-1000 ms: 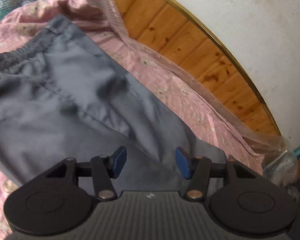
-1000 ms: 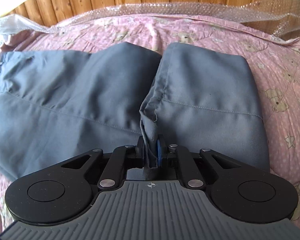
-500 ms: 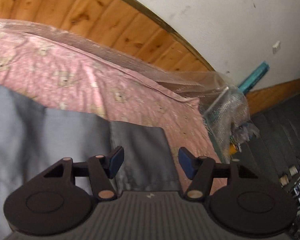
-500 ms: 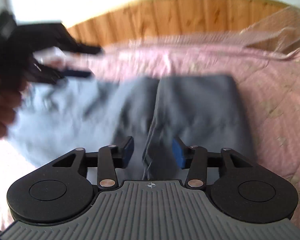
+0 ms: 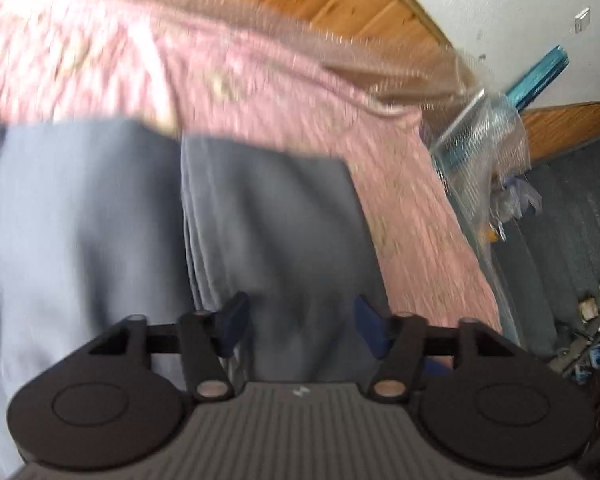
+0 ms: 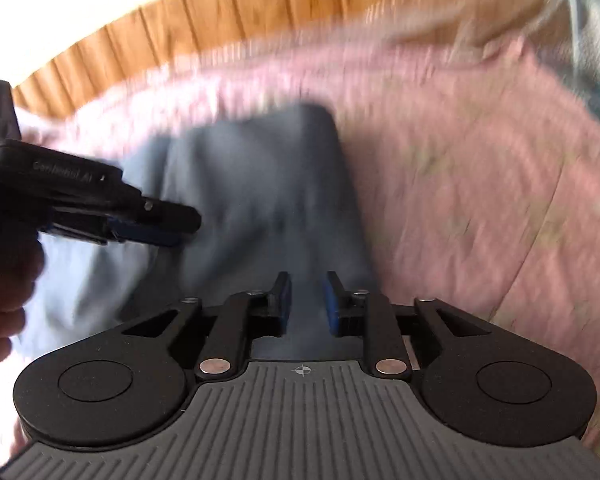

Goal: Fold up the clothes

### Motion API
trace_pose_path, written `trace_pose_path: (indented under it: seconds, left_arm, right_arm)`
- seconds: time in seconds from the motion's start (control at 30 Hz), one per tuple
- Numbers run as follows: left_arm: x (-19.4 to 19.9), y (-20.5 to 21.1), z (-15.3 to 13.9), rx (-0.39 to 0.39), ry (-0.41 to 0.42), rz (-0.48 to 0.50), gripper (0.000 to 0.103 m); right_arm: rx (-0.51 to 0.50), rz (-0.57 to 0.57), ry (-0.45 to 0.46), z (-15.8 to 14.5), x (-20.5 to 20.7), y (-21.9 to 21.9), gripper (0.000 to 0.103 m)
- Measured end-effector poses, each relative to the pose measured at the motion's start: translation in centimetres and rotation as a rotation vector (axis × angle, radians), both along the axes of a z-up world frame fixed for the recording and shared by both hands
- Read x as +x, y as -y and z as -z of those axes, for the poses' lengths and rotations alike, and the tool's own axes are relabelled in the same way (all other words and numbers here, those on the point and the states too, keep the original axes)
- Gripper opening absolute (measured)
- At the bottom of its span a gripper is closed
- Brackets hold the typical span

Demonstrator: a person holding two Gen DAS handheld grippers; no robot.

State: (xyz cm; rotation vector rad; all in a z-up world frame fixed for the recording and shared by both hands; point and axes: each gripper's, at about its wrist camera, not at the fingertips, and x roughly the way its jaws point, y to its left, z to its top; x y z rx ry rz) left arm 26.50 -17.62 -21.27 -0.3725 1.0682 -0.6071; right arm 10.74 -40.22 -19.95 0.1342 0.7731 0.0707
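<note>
The grey trousers lie partly folded on the pink bedspread, and I judge I am between folds, lining up for a fresh hold. My left gripper hangs with jaws wide and empty over the cloth, while my right gripper has jaws narrowing on nothing. Next I must catch an edge in each without dragging the fold apart

Grey trousers: folded, legs doubled side by side, lying flat on pink bedsheet; hem end toward 12 o'clock; pics blurred.
</note>
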Motion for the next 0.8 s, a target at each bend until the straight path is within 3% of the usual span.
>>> trace_pose_path:
  seconds: [0.07,0.1,0.13,0.17,0.27,0.33,0.37,0.47,0.53,0.57,0.6,0.63,0.7,0.73,0.77,0.8]
  left_arm:
    - [2.0,0.0,0.8,0.047,-0.008,-0.026,0.060]
    - [2.9,-0.1,1.2,0.058,-0.013,-0.035,0.051]
    - [3.3,-0.5,1.5,0.045,-0.019,-0.037,0.049]
    - [3.7,-0.8,1.7,0.033,-0.028,-0.038,0.050]
    - [3.4,-1.8,1.6,0.025,-0.056,-0.032,0.051]
    - [2.5,-2.4,1.0,0.035,-0.055,-0.032,0.054]
    - [2.0,-2.6,0.6,0.043,-0.046,-0.035,0.060]
    - [1.7,-1.6,-1.0,0.019,-0.033,-0.027,0.064]
    - [1.7,-1.1,-2.0,0.003,-0.038,-0.028,0.069]
    - [1.9,-0.4,-2.5,-0.003,-0.044,-0.021,0.073]
    - [2.1,0.2,-2.9,-0.008,-0.050,-0.013,0.077]
    - [2.2,0.9,-3.4,-0.010,-0.057,0.000,0.078]
    - [2.5,2.8,-4.3,0.007,-0.076,0.059,0.082]
    - [2.7,3.8,-4.6,0.017,-0.084,0.092,0.082]
    - [2.7,4.7,-4.9,0.022,-0.088,0.124,0.082]
    - [2.7,5.6,-5.2,0.027,-0.091,0.152,0.082]
  right_arm:
    - [0.011,-0.010,-0.087,2.0,0.7,-0.2,0.035]
    - [-0.013,-0.034,-0.086,2.3,0.8,-0.6,0.039]
    - [-0.043,-0.062,-0.075,2.4,0.9,-1.2,0.043]
    - [-0.073,-0.090,-0.065,2.5,0.9,-1.7,0.051]
    - [-0.050,-0.105,-0.073,1.1,1.2,-1.9,0.050]
    - [-0.042,-0.090,-0.101,1.8,1.4,-1.7,0.051]
    - [-0.039,-0.082,-0.117,2.2,1.5,-1.6,0.052]
    - [-0.064,-0.076,-0.095,1.6,1.2,-1.6,0.053]
    - [-0.061,0.009,-0.062,0.7,0.9,-0.8,0.073]
    - [-0.058,0.054,-0.044,0.3,0.7,-0.3,0.093]
    - [-0.049,0.061,-0.075,0.7,0.8,0.0,0.090]
    - [-0.039,0.059,-0.116,1.3,1.0,0.2,0.080]
    - [-0.038,0.040,-0.143,1.5,0.9,0.2,0.037]
    - [-0.069,0.031,-0.125,0.7,0.6,-0.2,0.028]
    - [-0.086,0.015,-0.091,-0.4,0.1,-0.5,0.003]
    - [-0.103,-0.004,-0.049,-1.6,-0.5,-1.1,0.003]
